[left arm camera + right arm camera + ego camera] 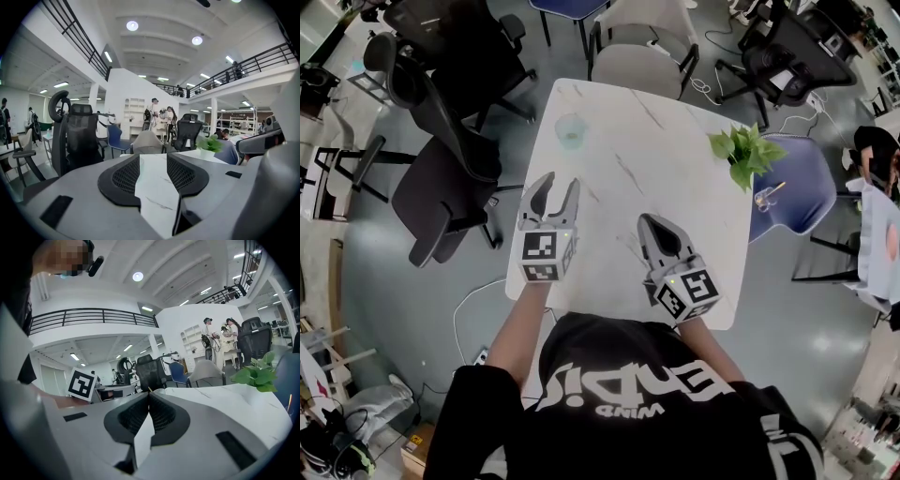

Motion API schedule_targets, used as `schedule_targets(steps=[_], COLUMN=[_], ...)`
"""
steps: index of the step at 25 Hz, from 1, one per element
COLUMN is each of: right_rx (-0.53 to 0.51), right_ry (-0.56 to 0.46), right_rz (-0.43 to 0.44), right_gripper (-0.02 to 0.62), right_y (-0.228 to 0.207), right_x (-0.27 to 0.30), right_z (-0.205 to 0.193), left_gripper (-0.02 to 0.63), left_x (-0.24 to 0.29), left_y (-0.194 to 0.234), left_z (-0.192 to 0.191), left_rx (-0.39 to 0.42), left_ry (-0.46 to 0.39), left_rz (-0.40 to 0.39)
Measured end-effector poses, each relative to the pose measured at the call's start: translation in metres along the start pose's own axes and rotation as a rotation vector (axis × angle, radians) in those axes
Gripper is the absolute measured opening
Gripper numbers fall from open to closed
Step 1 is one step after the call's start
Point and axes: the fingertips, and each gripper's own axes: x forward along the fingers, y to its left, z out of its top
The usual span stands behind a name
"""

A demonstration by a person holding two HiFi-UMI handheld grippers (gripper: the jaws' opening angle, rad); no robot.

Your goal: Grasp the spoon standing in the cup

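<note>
A clear cup [571,130] stands on the white marble table [675,178] near its far left edge. Something pale green shows inside it, and I cannot make out the spoon. My left gripper [560,184] hovers over the table's left side, well short of the cup, with its jaws open and nothing between them [153,158]. My right gripper [651,223] sits over the near middle of the table with its jaws shut and empty [149,395]. In the left gripper view the cup is out of sight.
A small potted plant [744,154] stands at the table's right edge. Black office chairs [441,183] crowd the left side. Beige chairs [639,56] stand at the far end, and a blue chair [799,192] is on the right.
</note>
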Motion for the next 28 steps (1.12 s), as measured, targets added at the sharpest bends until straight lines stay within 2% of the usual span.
schedule_targets(steps=[8, 20, 28], right_rx=[0.003, 0.019, 0.030], right_ry=[0.005, 0.027, 0.039], right_rz=[-0.001, -0.016, -0.036], right_gripper=[0.012, 0.012, 0.012], right_y=[-0.001, -0.008, -0.016], right_x=[0.003, 0.006, 0.008], right_z=[-0.003, -0.010, -0.015], left_gripper=[0.189, 0.173, 0.146], left_x=[0.041, 0.109, 0.130], left_y=[0.022, 0.048, 0.062], left_z=[-0.013, -0.045, -0.051], left_rx=[0.004, 0.082, 0.119], left_ry=[0.037, 0.130, 0.156], left_rz=[0.022, 0.050, 0.064])
